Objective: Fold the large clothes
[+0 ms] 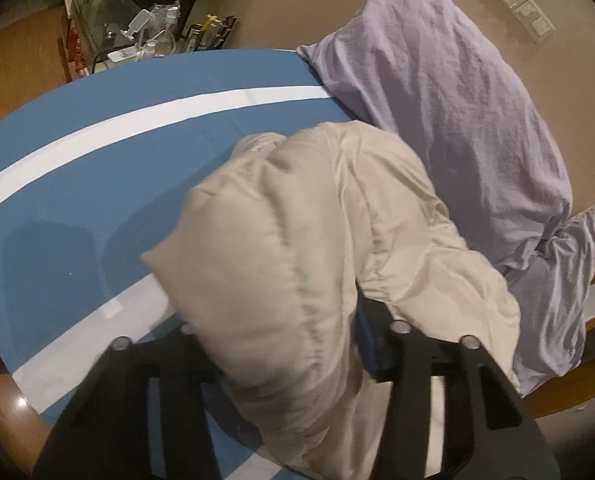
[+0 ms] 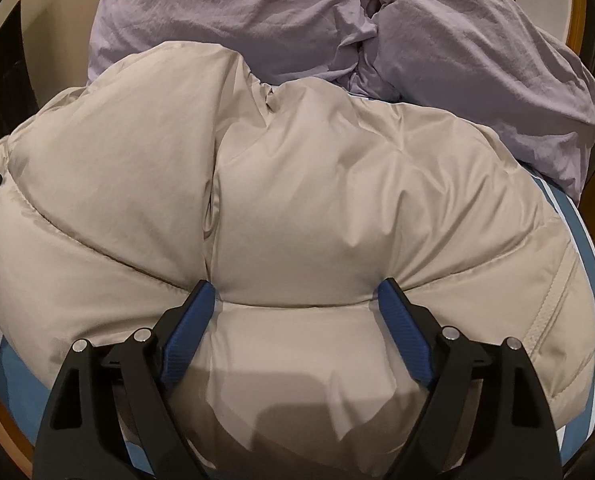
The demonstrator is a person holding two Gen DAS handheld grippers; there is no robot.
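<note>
Blue bed sheet (image 1: 77,248) with white stripes carries one beige puffer jacket (image 2: 297,184), beside two lilac pillows (image 2: 437,40); left hand-held gripper (image 1: 293,344) clamps a raised fold of the jacket; right hand-held gripper (image 2: 297,292) spreads wide, its pads (image 2: 193,312) pressing into the jacket.

The left gripper (image 1: 293,344) enters its view from 6 o'clock and points steeply down. Its black jaws are drawn in around a thick fold of the jacket (image 1: 297,280), which fills the gap between them and hides the pads; the right finger presses against the cloth.

The right gripper (image 2: 295,292) also comes in from 6 o'clock, pitched down. Its jaws stand wide, and the blue fingertips (image 2: 199,300) dig into the puffy surface at 11 and 1 o'clock.
</note>
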